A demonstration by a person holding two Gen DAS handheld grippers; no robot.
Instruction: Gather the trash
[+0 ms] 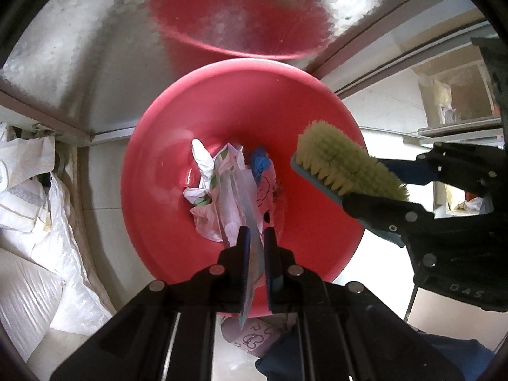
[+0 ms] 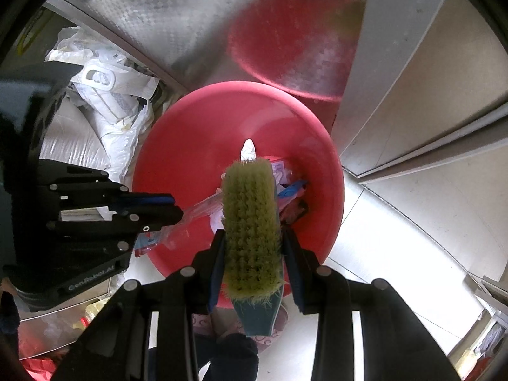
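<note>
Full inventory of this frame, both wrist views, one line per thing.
basin: 1, red, on the floor against the metal wall
trash: several crumpled wrappers, white, blue, pink, in the basin bottom
clear plastic wrapper: 1, transparent, pinched by the left hand-held gripper above the basin
scrub brush: 1, yellow-green bristles, teal back, between the right gripper's fingers
white sacks: several, piled left of the basin
metal wall: 1, silver, behind the basin
slipper: 1, pink patterned, below the basin
left hand-held gripper: black, shut
right hand-held gripper: black, gripping the brush
</note>
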